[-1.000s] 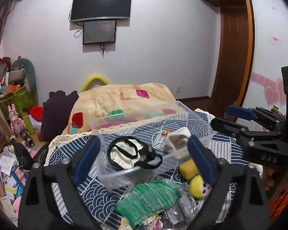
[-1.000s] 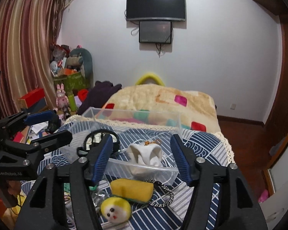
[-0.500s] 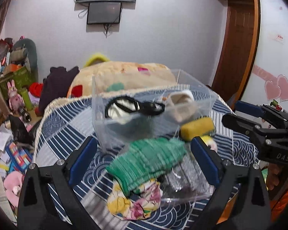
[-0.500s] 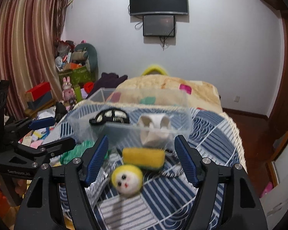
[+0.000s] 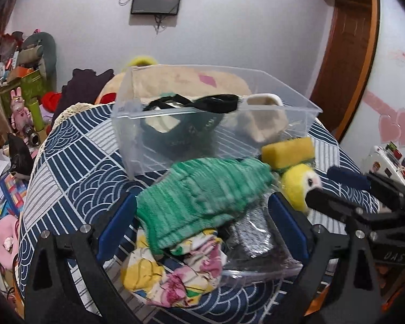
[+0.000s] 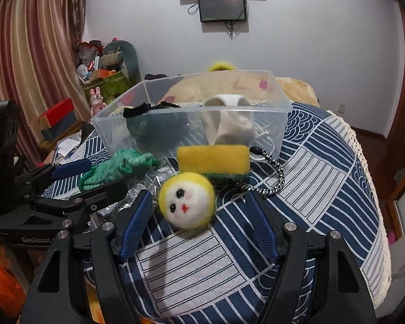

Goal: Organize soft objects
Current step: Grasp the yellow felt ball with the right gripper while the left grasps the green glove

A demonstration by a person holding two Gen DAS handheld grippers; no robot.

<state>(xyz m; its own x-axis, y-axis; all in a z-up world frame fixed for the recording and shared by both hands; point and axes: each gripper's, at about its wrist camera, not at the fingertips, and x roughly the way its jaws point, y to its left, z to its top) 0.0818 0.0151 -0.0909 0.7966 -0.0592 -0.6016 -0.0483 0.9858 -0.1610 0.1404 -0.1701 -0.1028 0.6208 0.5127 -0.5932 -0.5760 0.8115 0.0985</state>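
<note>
Green knit (image 5: 202,199) lies in front of clear bin (image 5: 297,102), atop floral cloth (image 5: 175,267) and silver pouch (image 5: 253,235). Left gripper (image 5: 202,226) spread wide, fingers flanking knit, gripping nothing. Doll head (image 6: 187,202) just in front of sponge (image 6: 213,159), sponge touching bin front. Right gripper (image 6: 199,229) spread wide, doll head between its fingertips, untouched. Inside bin: black strap item (image 5: 202,105), white cloth (image 6: 229,118). Cord (image 6: 267,181) right of sponge.

L gripper (image 5: 202,226): jaws wide apart, blue pads level, pointing fwd and tipped down, nothing between the fingers touching them. R gripper (image 6: 199,226): jaws also spread wide, empty, angled down. The two sit side by side, close, each visible in the other's view.
</note>
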